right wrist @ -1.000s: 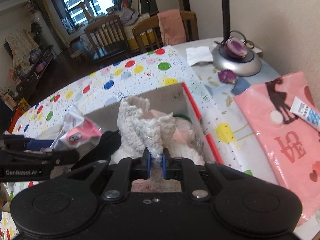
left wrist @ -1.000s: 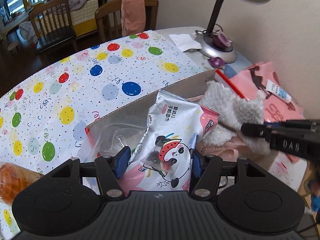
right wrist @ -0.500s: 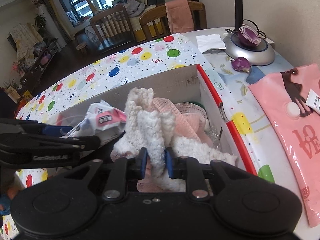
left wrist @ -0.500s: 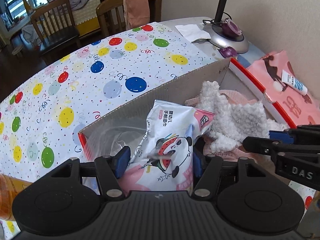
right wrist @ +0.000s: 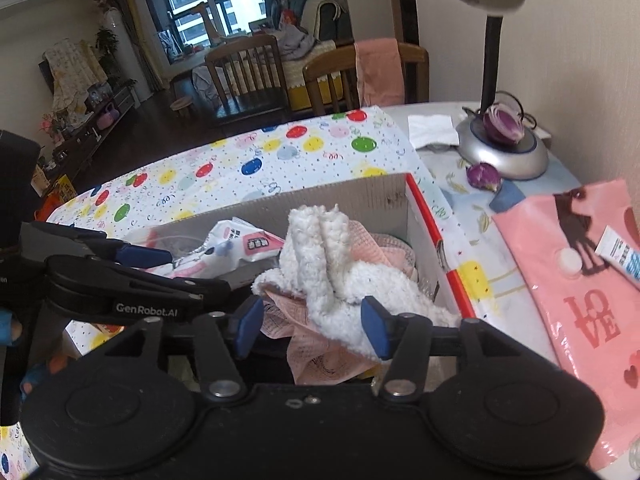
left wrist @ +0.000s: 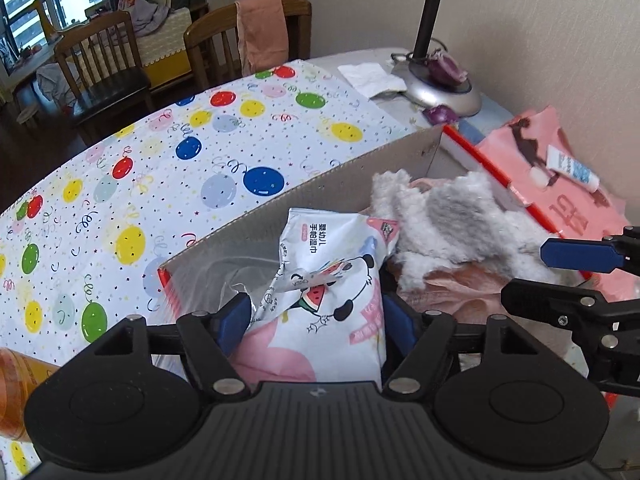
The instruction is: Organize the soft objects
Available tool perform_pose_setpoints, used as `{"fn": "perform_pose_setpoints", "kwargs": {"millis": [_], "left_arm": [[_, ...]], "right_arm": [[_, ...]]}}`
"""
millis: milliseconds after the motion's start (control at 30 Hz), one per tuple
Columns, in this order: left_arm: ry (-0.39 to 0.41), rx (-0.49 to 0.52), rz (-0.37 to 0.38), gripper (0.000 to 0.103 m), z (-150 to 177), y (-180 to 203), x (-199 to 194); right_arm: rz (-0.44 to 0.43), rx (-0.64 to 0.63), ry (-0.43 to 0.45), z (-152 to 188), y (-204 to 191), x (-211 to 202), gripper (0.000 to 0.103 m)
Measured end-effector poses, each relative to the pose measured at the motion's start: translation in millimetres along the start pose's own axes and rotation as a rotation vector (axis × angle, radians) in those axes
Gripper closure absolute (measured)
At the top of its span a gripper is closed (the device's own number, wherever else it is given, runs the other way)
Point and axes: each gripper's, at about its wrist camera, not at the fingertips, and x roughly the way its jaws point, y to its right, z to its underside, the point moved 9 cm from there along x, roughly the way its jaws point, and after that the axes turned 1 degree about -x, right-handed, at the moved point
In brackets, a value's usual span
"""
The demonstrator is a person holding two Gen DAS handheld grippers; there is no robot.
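A cardboard box (left wrist: 340,176) with a red rim (right wrist: 424,208) holds soft things. A panda-print wet-wipe pack (left wrist: 332,280) lies in its left half, between the fingers of my left gripper (left wrist: 316,320), which stands open around it. A white fluffy cloth (right wrist: 324,264) lies on pink cloths (right wrist: 316,356) in the right half. My right gripper (right wrist: 312,322) is open, its fingers either side of the white cloth. The white cloth also shows in the left wrist view (left wrist: 440,220), with the right gripper's fingers (left wrist: 576,256) beside it.
A balloon-print tablecloth (left wrist: 160,168) covers the table. A desk lamp base (right wrist: 504,152) stands at the back right with a purple onion piece (right wrist: 484,176) near it. A pink LOVE bag (right wrist: 580,280) with a tube (right wrist: 620,256) lies right of the box. An orange object (left wrist: 16,392) sits at the left.
My right gripper has opened and let go of the white fluffy cloth, which now rests in the box. The wipe pack has sunk lower into the box between my left fingers.
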Motion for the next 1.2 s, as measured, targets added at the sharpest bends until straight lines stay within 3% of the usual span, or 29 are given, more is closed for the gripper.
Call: {"fn": "perform_pose_setpoints", "kwargs": {"millis": [467,700,1200], "left_arm": [[0.14,0.02,0.064,0.031,15,0,-70],[0.194,0.015,0.109,0.025,35,-10,-113],[0.347,0.006,0.119,0.019,91,-51,-202]], "right_arm": [[0.007,-0.027,0.123,0,-23,-54,0.04],[0.013,-0.019,0.175,8,-43,-81,0.039],[0.006,-0.042,0.292,30,-109,-137,0.022]]}}
